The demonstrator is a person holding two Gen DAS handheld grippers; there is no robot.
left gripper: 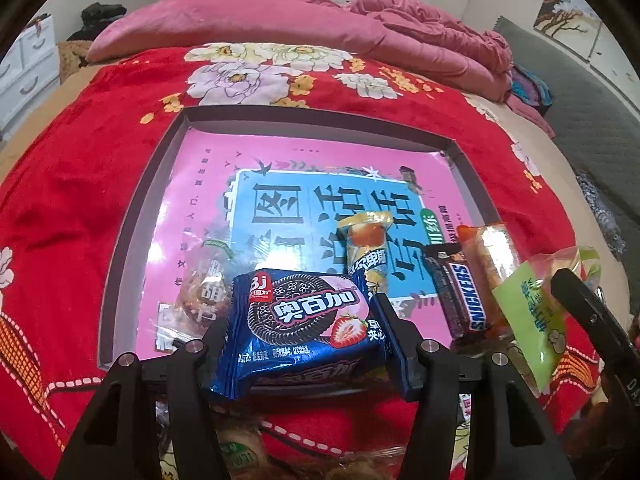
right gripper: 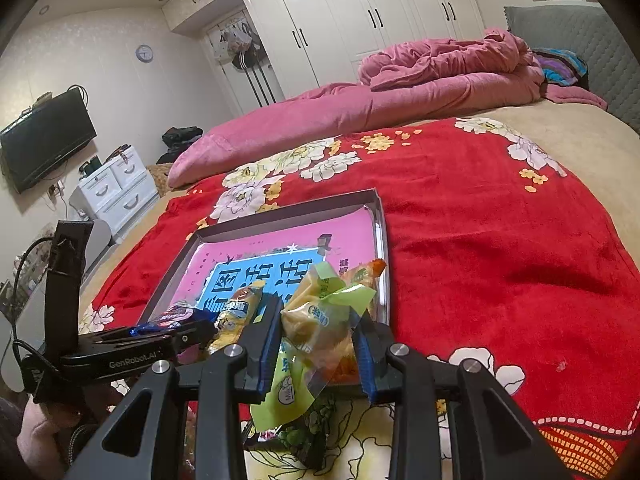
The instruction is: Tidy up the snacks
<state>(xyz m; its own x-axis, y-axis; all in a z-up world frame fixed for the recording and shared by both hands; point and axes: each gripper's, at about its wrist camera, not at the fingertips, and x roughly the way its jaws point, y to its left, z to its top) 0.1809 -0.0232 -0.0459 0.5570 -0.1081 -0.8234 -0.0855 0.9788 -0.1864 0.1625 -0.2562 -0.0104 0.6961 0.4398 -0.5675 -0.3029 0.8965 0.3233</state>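
Room: bedroom with white wardrobe doors (right gripper: 360,28) at the back and a black television (right gripper: 46,136) on the wall at the left.
Bed: big bed under a red blanket with white flowers (right gripper: 480,232); a crumpled pink quilt (right gripper: 440,76) lies along the far side.
Tray: shallow grey cardboard tray with a shiny pink and blue printed bottom (left gripper: 188,208), resting on the blanket in the middle of both views.
Left hand-held gripper (left gripper: 304,332): clenched on a blue cookie packet with a strawberry picture (left gripper: 308,320), low in the frame over the tray's near edge.
Right hand-held gripper (right gripper: 318,344): clenched on a crinkly light green and clear snack bag (right gripper: 320,320), by the tray's near right corner.
Snacks in the tray: a brown Snickers bar (left gripper: 460,296), an orange wrapped snack (left gripper: 492,256) just beside it, a yellow and blue wrapped cake (left gripper: 366,252), and a clear bag of brown bits (left gripper: 204,288) at the left.
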